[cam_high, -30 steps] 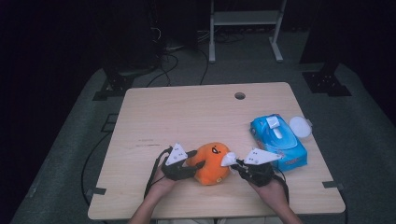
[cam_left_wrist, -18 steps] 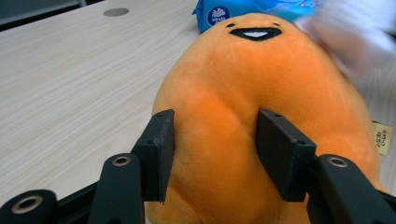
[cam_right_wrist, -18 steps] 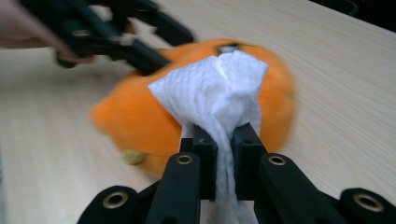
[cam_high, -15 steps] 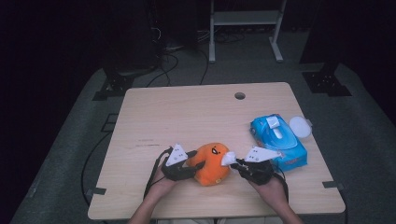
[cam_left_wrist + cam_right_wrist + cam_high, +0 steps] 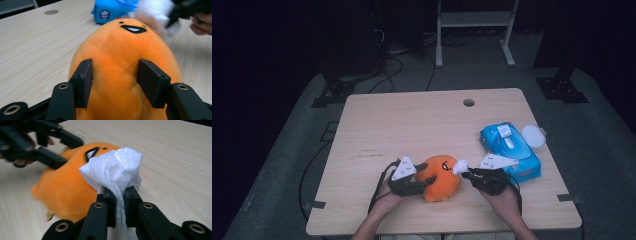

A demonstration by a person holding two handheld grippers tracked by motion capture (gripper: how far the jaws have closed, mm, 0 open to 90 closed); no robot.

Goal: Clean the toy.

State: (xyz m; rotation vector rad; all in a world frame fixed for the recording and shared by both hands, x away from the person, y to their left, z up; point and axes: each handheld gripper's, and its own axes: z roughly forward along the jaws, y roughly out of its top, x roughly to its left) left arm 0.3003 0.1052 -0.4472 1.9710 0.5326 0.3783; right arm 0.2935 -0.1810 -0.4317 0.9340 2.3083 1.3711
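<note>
Two tongs are engaged: left tongs [image 5: 113, 82] clamp the plush toy [image 5: 125, 70], right tongs [image 5: 119, 195] pinch a wipe [image 5: 113, 170] (gentle strokes advised).

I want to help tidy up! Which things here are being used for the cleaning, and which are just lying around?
Being used:
- orange plush toy, gripped by the left gripper
- white wipe, pinched in the right gripper, against the toy
- wooden table

Just lying about:
- blue wipes pack
- round white lid beside it
</note>
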